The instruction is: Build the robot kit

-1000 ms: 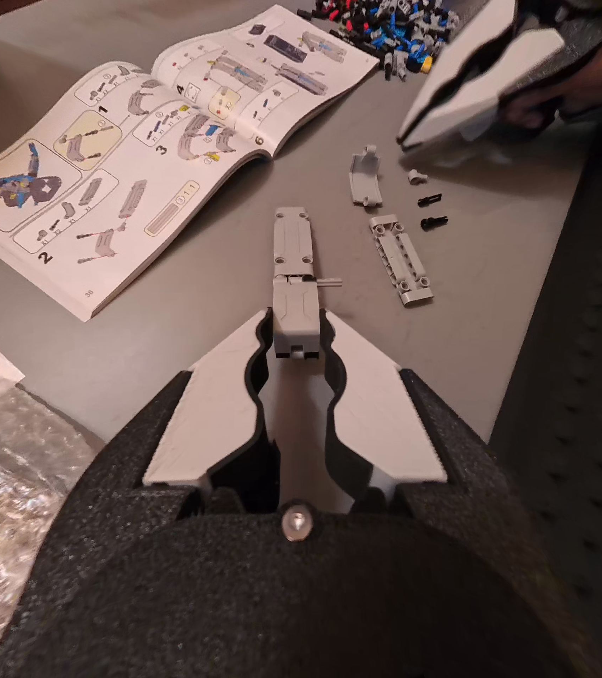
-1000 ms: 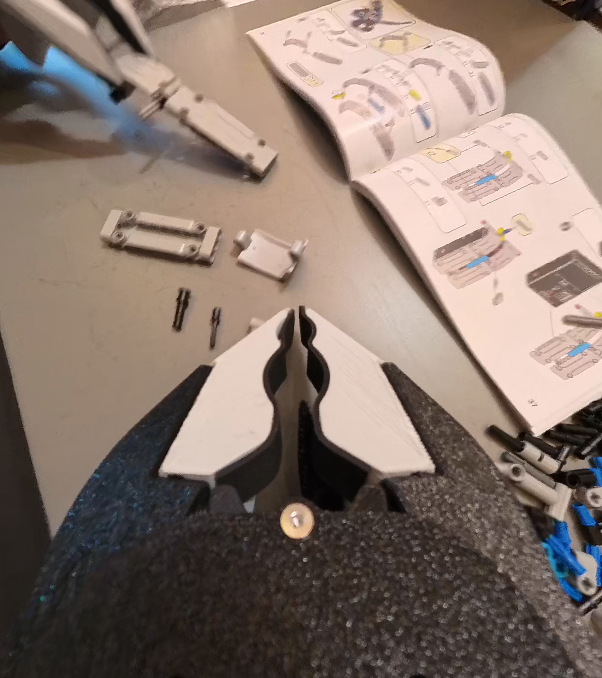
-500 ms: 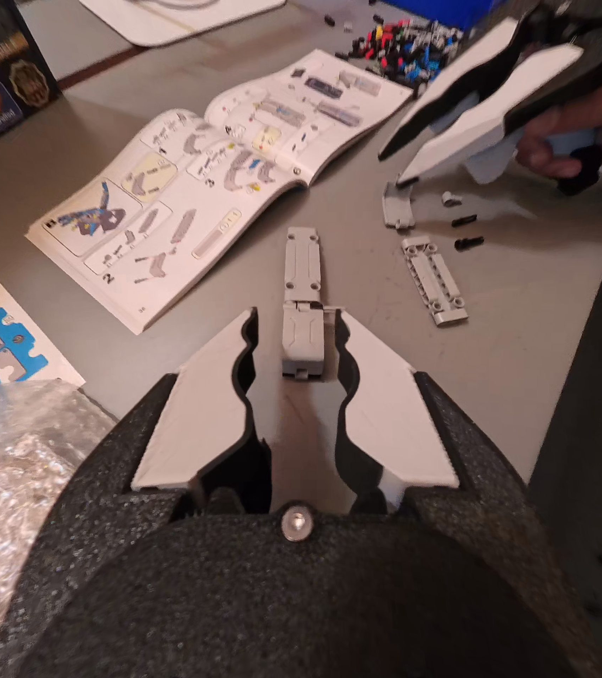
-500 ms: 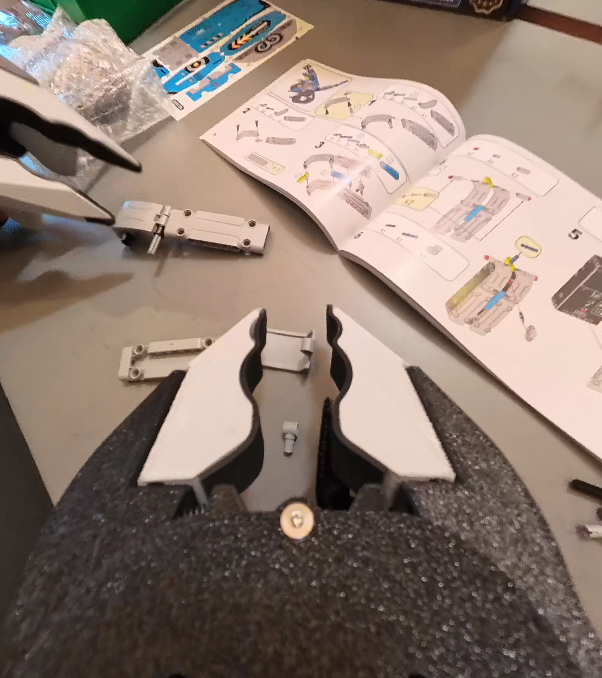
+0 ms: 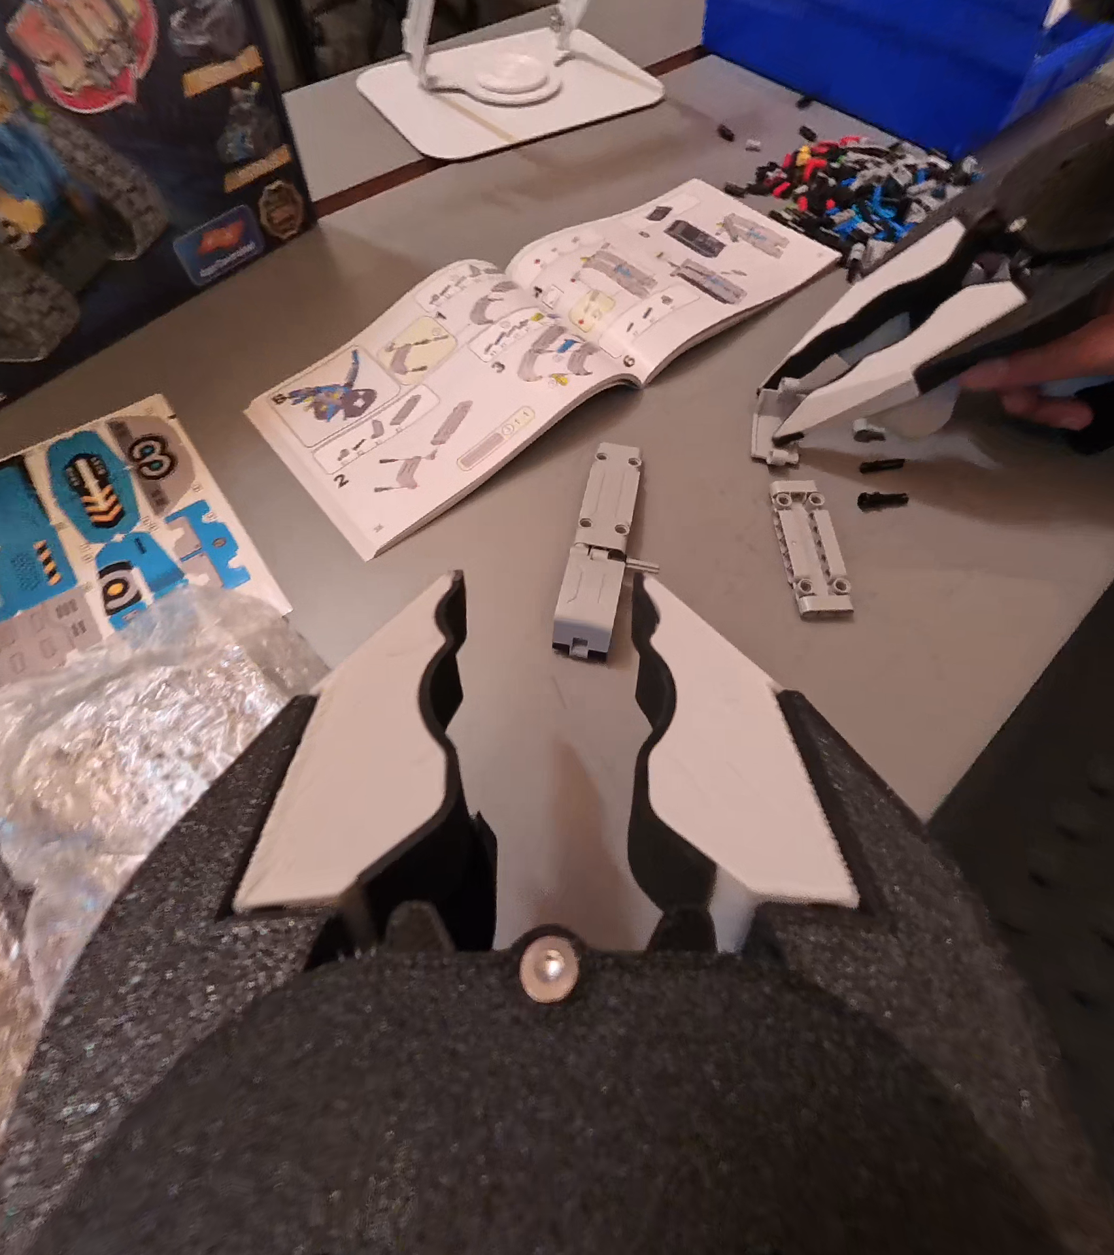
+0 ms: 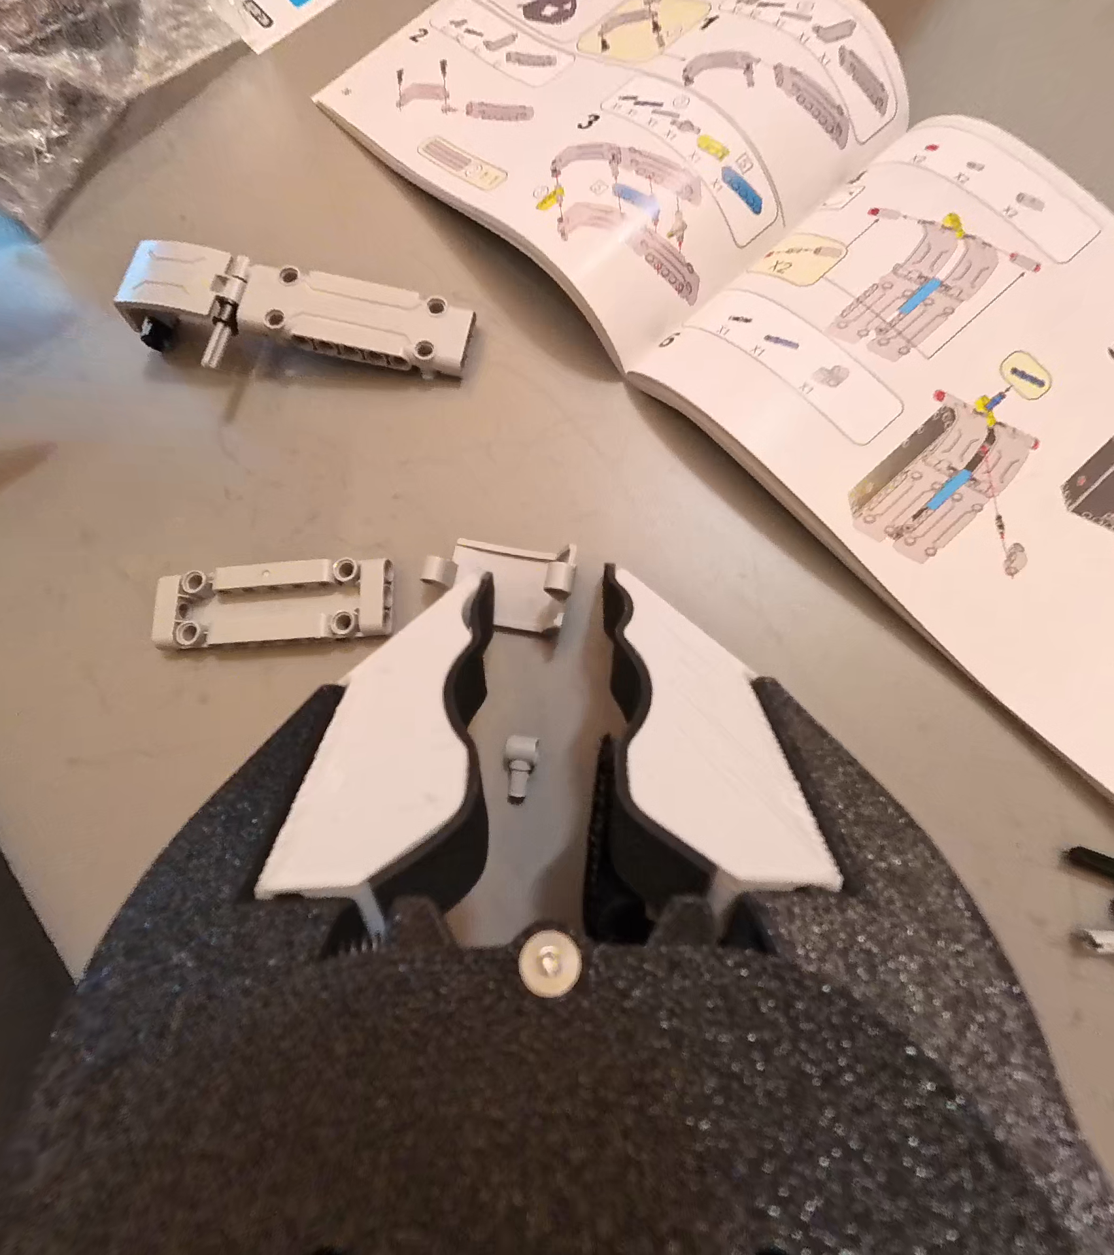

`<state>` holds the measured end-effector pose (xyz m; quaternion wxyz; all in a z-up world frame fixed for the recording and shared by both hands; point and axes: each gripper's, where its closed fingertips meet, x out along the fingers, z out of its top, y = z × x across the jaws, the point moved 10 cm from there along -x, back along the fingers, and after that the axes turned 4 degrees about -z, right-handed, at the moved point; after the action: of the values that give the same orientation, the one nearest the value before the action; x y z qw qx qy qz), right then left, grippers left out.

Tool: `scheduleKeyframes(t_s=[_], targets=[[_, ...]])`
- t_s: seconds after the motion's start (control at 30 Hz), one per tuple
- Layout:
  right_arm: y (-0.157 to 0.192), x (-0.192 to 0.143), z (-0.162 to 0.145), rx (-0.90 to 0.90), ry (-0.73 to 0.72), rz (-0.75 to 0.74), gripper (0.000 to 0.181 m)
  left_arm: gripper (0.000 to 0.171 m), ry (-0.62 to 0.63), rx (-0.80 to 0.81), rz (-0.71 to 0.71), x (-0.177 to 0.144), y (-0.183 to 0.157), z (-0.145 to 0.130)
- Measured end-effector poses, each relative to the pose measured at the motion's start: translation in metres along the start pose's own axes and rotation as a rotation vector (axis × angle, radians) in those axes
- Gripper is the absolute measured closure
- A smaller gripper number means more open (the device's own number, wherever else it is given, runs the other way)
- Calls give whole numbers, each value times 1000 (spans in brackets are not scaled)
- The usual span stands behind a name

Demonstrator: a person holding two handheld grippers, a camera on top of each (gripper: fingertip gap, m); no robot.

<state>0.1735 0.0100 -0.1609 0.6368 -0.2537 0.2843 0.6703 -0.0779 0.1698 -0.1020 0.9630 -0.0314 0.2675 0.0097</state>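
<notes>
Grippers both gape: left (image 5: 544, 591) beside hinged grey assembly (image 5: 595, 553), right (image 6: 544, 587) straddling curved grey panel (image 6: 517, 587).

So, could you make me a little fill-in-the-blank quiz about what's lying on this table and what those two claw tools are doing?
1. The left gripper is ____, with nothing between its fingers.
2. The open instruction booklet lies on the ____ table.
3. The hinged grey assembly lies flat on the table, ____ by either gripper.
4. Between the fingers of the right gripper a small grey ____ lies on the table.

Missing words: open; grey; untouched; pin
</notes>
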Motion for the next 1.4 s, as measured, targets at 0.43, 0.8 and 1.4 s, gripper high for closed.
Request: scheduleKeyframes(t_s=[0.43,0.8,1.4], targets=[[4,-6,3,-29,-19,2,162,137,-283,-445,43,16,-36,14],[7,-24,124,-227,70,-128,176,142,-257,-347,243,44,14,31],[73,-10,123,-490,-916,214,176,127,-568,-479,-600,30,8,25]])
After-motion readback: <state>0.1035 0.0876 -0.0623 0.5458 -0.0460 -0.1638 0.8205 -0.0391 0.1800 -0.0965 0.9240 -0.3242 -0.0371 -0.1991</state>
